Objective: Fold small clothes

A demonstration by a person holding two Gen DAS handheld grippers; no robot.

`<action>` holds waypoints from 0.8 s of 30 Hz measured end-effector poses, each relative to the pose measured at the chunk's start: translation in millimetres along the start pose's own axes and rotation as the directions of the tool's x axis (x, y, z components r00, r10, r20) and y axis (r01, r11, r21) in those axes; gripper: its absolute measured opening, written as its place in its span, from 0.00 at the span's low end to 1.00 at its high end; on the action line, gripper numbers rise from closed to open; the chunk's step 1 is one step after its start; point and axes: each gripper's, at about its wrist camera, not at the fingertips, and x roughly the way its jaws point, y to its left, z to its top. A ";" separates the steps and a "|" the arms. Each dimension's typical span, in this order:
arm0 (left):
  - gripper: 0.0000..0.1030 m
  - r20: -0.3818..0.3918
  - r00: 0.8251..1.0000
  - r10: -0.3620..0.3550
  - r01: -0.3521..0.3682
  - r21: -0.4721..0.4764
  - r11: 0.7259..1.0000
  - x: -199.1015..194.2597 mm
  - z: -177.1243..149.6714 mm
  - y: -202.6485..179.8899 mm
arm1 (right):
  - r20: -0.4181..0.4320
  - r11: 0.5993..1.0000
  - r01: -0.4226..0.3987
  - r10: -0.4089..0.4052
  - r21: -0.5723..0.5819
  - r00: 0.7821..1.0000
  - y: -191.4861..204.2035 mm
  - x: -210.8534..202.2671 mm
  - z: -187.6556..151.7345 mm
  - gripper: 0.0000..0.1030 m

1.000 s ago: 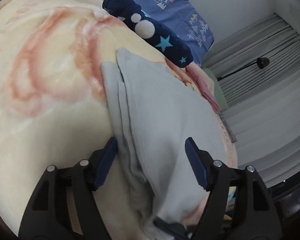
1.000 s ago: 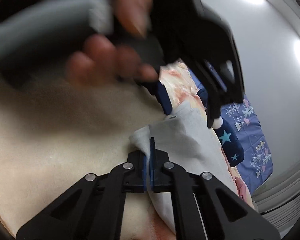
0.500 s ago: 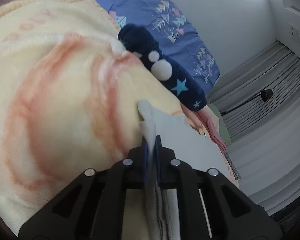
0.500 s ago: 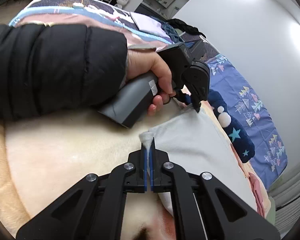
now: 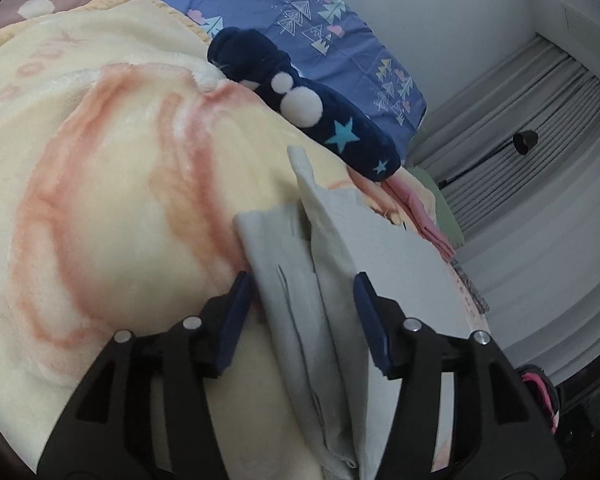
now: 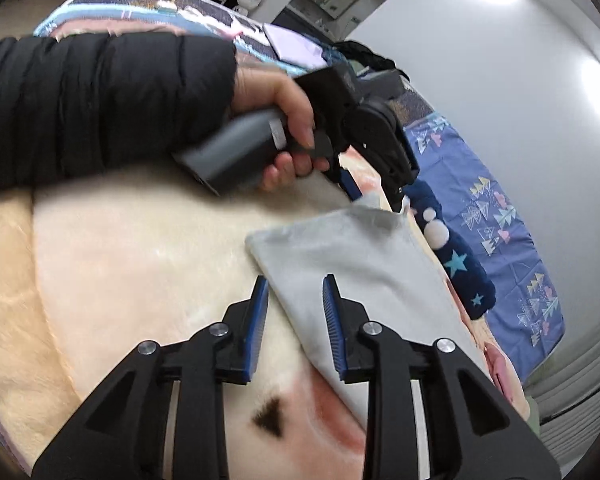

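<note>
Left gripper (image 5: 302, 322): two black fingers with blue ribbed pads (image 5: 232, 322), spread wide, gripping nothing; the left pad sits at the left edge of the cloth (image 5: 300, 300), the right pad lies over its upper layer, contact unclear. Cloth: pale grey, soft knit, folded into several layers, running from between the fingers up toward a pointed corner that stands up from the blanket (image 5: 112, 184); a darker grey flap lies to the left, a lighter panel to the right. Blanket: cream fleece, plush, with broad pink-orange curved bands. Beyond the cloth, a navy plush pillow (image 5: 300, 108), long and rounded, with white pompoms and light blue stars; behind it a blue sheet (image 5: 308, 20) printed with triangles; further right, grey pleated curtains (image 5: 540, 140). Right gripper (image 6: 296, 320): same build, fingers moderately apart, empty; they straddle the near left edge of the cloth (image 6: 348, 248), which lies flat on the blanket (image 6: 140, 272), spreading away to the right. In this view, the left gripper (image 6: 374, 194) appears at the cloth's far corner, held in a hand (image 6: 284, 120) with a black sleeve (image 6: 92, 104); its tips straddle that raised corner without pinching it. Pillow (image 6: 456, 256) and sheet (image 6: 508, 216) lie to the right.
</note>
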 end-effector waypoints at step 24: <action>0.50 -0.004 1.000 -0.010 0.010 -0.010 1.000 23.0 5.4 -5.6 | -0.083 0.996 0.084 -0.081 0.033 0.993 -0.2 47.7 28.0 0.39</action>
